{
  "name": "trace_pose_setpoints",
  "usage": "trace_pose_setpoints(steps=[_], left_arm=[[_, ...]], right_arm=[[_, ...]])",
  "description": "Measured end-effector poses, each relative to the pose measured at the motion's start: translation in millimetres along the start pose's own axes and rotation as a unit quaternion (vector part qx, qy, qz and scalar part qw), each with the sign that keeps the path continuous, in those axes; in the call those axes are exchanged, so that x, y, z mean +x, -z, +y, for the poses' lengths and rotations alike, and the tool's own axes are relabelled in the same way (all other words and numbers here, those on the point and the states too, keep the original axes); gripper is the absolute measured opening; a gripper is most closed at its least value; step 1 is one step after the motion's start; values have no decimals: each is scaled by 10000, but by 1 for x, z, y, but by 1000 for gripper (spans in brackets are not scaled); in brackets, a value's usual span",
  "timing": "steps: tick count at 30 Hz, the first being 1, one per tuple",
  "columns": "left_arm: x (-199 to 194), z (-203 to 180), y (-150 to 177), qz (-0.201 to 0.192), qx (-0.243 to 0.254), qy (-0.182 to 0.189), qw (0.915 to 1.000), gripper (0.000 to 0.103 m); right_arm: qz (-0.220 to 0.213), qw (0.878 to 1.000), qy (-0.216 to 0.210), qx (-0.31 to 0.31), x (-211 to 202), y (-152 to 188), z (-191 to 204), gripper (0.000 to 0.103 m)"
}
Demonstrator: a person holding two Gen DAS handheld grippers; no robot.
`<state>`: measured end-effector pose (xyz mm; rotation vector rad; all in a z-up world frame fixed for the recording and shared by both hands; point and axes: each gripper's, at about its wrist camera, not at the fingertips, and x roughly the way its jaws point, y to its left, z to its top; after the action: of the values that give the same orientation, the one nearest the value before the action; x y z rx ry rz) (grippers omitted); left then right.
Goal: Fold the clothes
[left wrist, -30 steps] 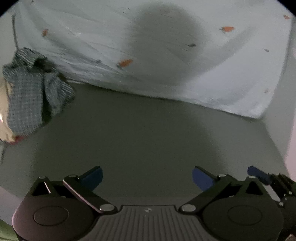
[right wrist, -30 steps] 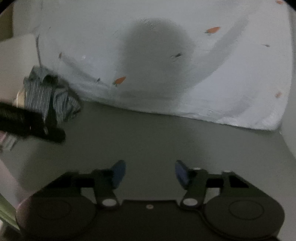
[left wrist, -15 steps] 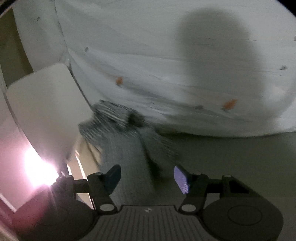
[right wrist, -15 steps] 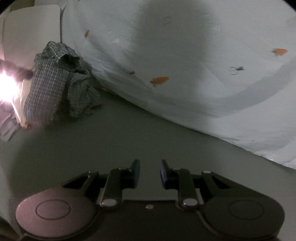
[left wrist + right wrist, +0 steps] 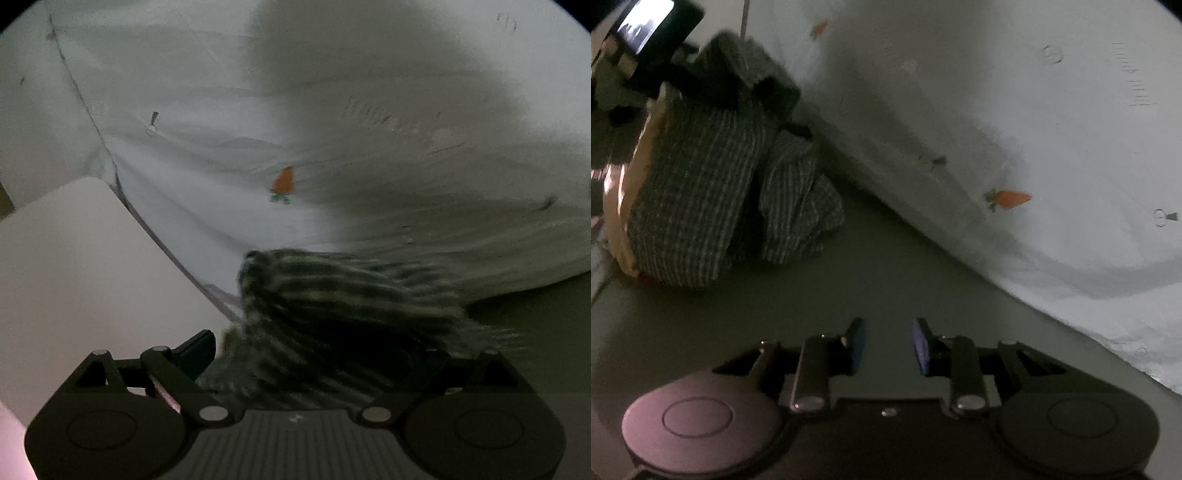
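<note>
On my left wrist view, a pale slab point(image 5: 85, 266) fills the left side, its nature unclear to me. Beside it runs the white sheet point(image 5: 207, 177), printed with a small carrot point(image 5: 282, 181), hanging as a backdrop with a broad shadow across its right half. In front of that sits the checked shirt point(image 5: 332, 295), blurred, bunched up and lying right between the fingers of my left tongs point(image 5: 314, 350). The left finger point(image 5: 197, 349) shows beside the cloth; the right one is hidden in the dark folds. The jaws stand wide, and I cannot tell whether either finger touches the fabric. The grey worktop point(image 5: 546, 332) shows at the right of the shirt.

On my right wrist view, the other rig's black body with its lit screen point(image 5: 646, 18) sits in the top left corner, up against the top of the shirt point(image 5: 701, 177). The shirt is heaped at the far left of the worktop point(image 5: 886, 266), draped over something tan point(image 5: 631, 173) that I cannot identify, with one fold spilling down onto the surface. It lies against the foot of the sheet point(image 5: 1052, 129), which slopes away to the right with a carrot print point(image 5: 1010, 198) on it. My right tongs point(image 5: 888, 345) hang over bare worktop, well apart from the shirt, their blue pads point(image 5: 919, 347) partly parted with nothing between them.
</note>
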<state>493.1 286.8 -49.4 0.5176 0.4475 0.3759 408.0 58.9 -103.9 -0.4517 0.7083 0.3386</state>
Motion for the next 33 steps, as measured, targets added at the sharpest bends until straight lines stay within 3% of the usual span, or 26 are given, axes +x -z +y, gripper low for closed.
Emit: trace_pose_setpoints(steps=[1, 3, 5, 7, 10, 13, 16, 19, 23, 27, 30, 33], left_arm=[[6, 0, 0, -20, 26, -2, 10000, 93], [13, 1, 0, -118, -59, 67, 9999, 80], [19, 1, 1, -173, -168, 92, 9997, 38], [21, 1, -2, -220, -284, -82, 9993, 16], [2, -1, -11, -650, -360, -726, 9946, 13], [-29, -6, -32, -1331, -105, -1501, 9796, 9], [-66, -7, -58, -1873, -2, -1797, 9657, 8], [-118, -20, -86, -2469, 69, -1975, 9487, 7], [-209, -44, -127, -3273, -8, -1931, 9250, 7], [-305, -71, -168, -4129, -349, -1620, 8956, 7], [-376, -90, -189, -4659, -653, -1294, 8729, 7], [-438, -100, -200, -4967, -996, -655, 8597, 7]], right_arm=[[94, 10000, -7, 2, 6, 0, 2, 29], [268, 9996, -72, 70, 16, -2, 4, 29], [317, 9994, -136, 92, 23, -6, 5, 28], [254, 9996, -101, -45, 27, -9, 8, 27], [-24, 9997, 18, -239, 22, -10, 9, 22], [-340, 9990, -25, 274, 10, -12, -7, 14], [-629, 9949, -127, 777, -3, -7, -28, 10], [-1032, 9913, -29, 822, -21, 6, -44, 9], [-1502, 9843, 59, 920, -56, 27, -73, 9], [-2080, 9725, 304, 1000, -105, 53, -111, 9], [-2507, 9593, 540, 1180, -149, 72, -149, 10], [-2932, 9422, 690, 1470, -199, 95, -191, 11]])
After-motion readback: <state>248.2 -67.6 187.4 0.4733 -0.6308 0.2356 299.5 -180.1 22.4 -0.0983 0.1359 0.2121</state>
